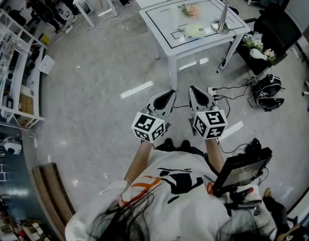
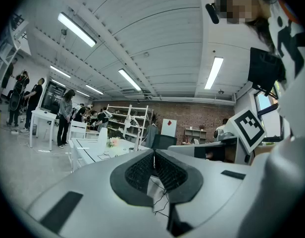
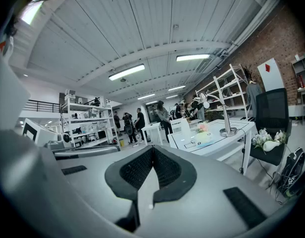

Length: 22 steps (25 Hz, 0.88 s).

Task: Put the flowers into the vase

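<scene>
A pink bunch of flowers (image 1: 189, 10) lies on the white table (image 1: 164, 29) far ahead of me; both gripper views show it small, flowers (image 2: 113, 142) and flowers (image 3: 202, 128). More pale flowers (image 1: 255, 40) and a white vase-like thing (image 1: 258, 54) rest on a black chair (image 1: 275, 31) right of the table, the vase-like thing (image 3: 270, 145) lying on its side. My left gripper (image 1: 170, 92) and right gripper (image 1: 191, 89) are held side by side over the floor, well short of the table. The left gripper (image 2: 153, 155) and right gripper (image 3: 152, 150) are shut with nothing between the pads.
A desk lamp (image 1: 221, 19) and a pale green sheet (image 1: 194, 31) stand on the table. Cables and a bag (image 1: 267, 97) lie on the floor at the right. White shelving (image 1: 16, 84) lines the left wall. People (image 1: 49, 4) stand at the far left.
</scene>
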Tool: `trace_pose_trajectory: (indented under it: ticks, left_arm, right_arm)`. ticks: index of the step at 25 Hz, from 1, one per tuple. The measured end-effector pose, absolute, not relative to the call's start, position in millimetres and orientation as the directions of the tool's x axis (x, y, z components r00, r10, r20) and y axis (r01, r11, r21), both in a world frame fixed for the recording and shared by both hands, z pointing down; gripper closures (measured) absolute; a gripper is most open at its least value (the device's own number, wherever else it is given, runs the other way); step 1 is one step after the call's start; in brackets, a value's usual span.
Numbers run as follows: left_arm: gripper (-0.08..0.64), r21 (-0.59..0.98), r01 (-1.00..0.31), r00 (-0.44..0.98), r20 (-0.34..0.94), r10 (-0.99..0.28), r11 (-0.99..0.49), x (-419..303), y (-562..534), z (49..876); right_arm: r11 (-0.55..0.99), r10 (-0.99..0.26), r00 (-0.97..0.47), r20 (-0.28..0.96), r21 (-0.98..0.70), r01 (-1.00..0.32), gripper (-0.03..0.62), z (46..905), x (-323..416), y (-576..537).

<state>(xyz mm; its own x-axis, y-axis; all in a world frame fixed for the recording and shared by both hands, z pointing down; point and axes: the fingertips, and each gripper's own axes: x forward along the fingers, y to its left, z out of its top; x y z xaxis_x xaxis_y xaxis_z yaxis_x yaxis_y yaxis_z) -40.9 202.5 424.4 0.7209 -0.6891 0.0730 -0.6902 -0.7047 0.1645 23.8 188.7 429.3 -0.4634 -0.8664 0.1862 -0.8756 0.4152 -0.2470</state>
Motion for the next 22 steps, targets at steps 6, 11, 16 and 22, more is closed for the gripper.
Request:
trace_pose_trajectory:
  ticks: [6,11,16,22]
  left_arm:
    - [0.549,0.168,-0.692,0.72,0.08,-0.69,-0.702,-37,201,425]
    - [0.549,0.173,-0.695,0.717,0.088,-0.692,-0.698,-30,199,429]
    - [0.549,0.18,-0.697,0.715,0.097,-0.693,-0.694,-18,195,432]
    - [0.549,0.185,-0.705,0.707,0.105,-0.699,-0.685,1,190,440]
  right_arm:
    - [0.407,-0.871,-0.457,0.184,-0.251,-0.878,0.577,429,29,186]
    - [0.414,-0.87,-0.462,0.169,-0.257,-0.873,0.577,429,38,184]
    - [0.419,-0.865,-0.47,0.178,-0.26,-0.87,0.578,432,50,181]
    - [0.428,-0.857,-0.479,0.19,-0.254,-0.867,0.578,443,67,173]
